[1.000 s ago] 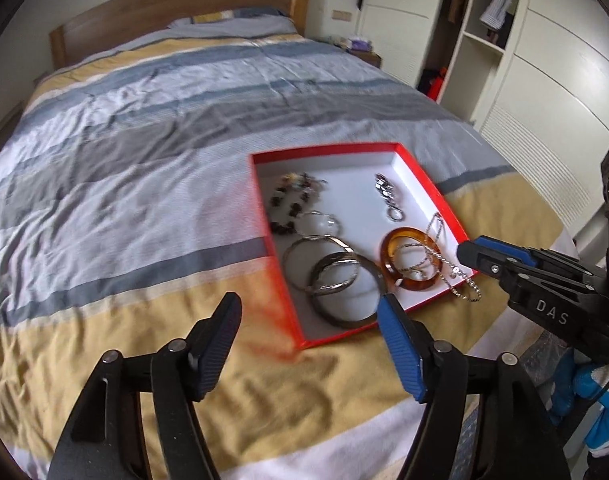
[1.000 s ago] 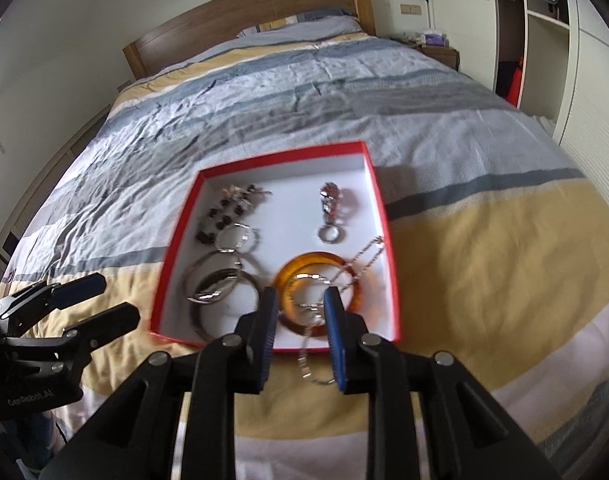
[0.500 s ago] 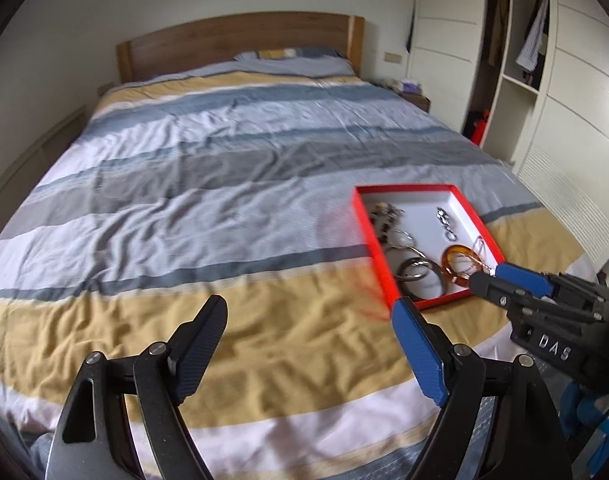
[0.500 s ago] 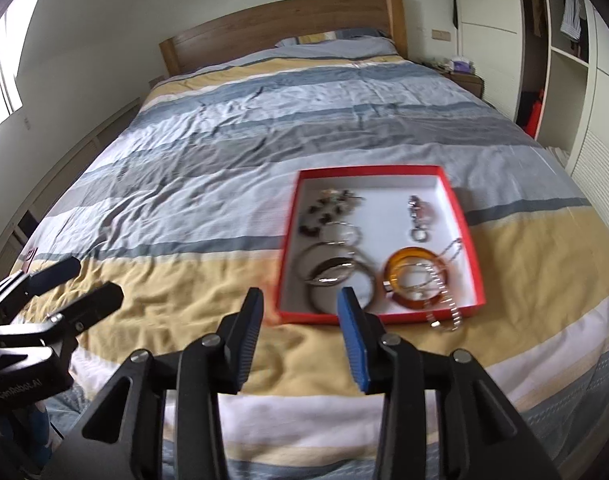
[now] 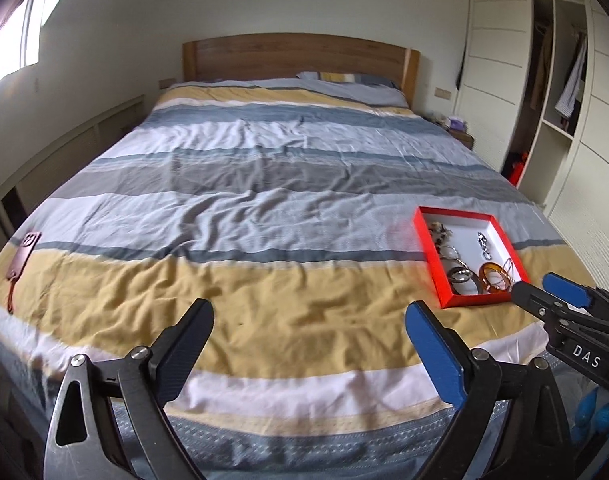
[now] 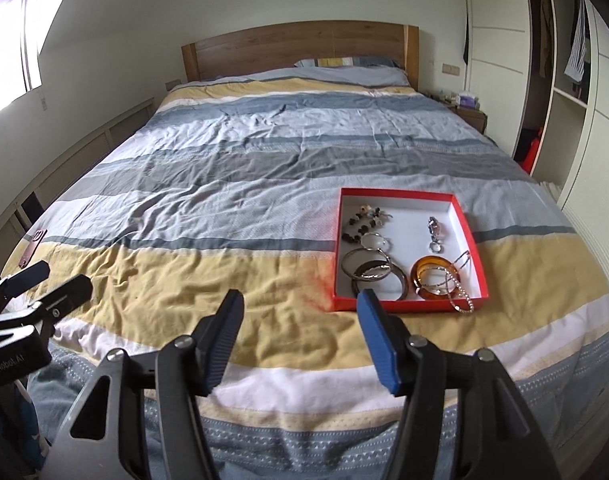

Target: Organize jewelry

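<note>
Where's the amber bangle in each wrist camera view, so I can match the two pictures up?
Left wrist: amber bangle at the right edge, in the near right corner of the red tray.
Right wrist: amber bangle right of centre, in the same near right corner of the red tray.
Shared landmark: the wooden headboard at top centre of both.

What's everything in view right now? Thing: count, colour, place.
Shallow cardboard box: one, red outside, white inside, on the bed's near right.
Translucent amber bangle: one, box's near right.
Metal bangles: several, silver and dark, box's near left.
Dark beaded bracelet: one, box's far left.
Silver chain: one, draped over the box's near rim.
Small clasp charm: one, silver, box's far right.
Flat strap: one, brown, bed's left edge.
Striped duvet: one, blue, grey, yellow.
Left gripper: empty, jaws opening.
Right gripper: empty, jaws opening.
</note>
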Demonstrator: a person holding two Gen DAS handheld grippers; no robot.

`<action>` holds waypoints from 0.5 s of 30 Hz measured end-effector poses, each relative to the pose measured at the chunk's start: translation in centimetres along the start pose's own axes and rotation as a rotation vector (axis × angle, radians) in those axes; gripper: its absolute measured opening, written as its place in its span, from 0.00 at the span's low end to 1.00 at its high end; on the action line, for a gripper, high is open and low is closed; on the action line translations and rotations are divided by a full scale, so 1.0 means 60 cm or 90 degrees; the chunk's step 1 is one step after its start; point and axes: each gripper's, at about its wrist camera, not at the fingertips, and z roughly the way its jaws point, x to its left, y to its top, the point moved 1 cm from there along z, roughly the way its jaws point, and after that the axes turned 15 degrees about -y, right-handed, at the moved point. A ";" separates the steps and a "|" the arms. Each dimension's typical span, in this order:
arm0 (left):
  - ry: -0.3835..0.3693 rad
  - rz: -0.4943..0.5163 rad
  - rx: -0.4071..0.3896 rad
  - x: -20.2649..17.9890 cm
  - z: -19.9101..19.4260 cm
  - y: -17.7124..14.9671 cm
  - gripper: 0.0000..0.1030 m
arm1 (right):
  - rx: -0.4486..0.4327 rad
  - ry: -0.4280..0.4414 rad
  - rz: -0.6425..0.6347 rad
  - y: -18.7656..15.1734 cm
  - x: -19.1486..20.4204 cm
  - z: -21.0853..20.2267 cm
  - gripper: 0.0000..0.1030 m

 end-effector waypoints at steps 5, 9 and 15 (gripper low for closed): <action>0.012 0.004 -0.023 0.002 -0.035 -0.007 0.99 | -0.012 -0.003 -0.006 -0.009 0.007 -0.030 0.59; 0.024 0.009 -0.038 0.001 -0.059 -0.014 0.99 | -0.022 -0.009 -0.002 -0.016 0.006 -0.048 0.60; 0.039 0.009 -0.060 0.002 -0.090 -0.025 0.99 | -0.032 -0.016 0.004 -0.029 0.001 -0.070 0.60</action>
